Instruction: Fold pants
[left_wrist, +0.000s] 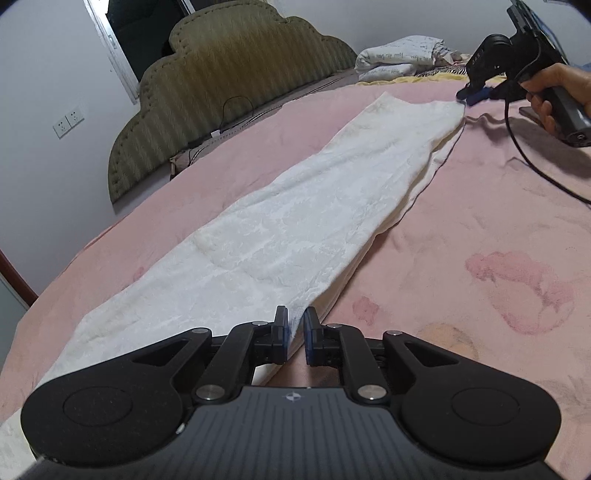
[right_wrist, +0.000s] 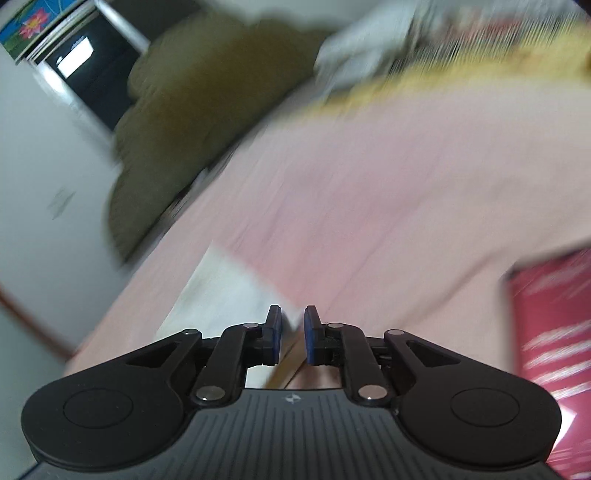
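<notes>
White pants (left_wrist: 295, 221) lie folded lengthwise in a long strip on the pink bed sheet (left_wrist: 480, 229). My left gripper (left_wrist: 295, 325) hovers at the near end of the strip. Its jaws stand a narrow gap apart, with the cloth edge showing below them and not pinched. At the far end, a hand (left_wrist: 557, 77) holds my right gripper (left_wrist: 471, 96) just above the pants' far corner. In the blurred right wrist view, the right gripper (right_wrist: 293, 332) is slightly open with nothing between its pads. A pants corner (right_wrist: 221, 295) lies just below and to its left.
An olive padded headboard (left_wrist: 221, 92) stands along the left of the bed. Folded white bedding (left_wrist: 402, 55) lies at the far end. A black cable (left_wrist: 524, 155) trails over the sheet on the right. A blurred red thing (right_wrist: 554, 332) lies right of the right gripper.
</notes>
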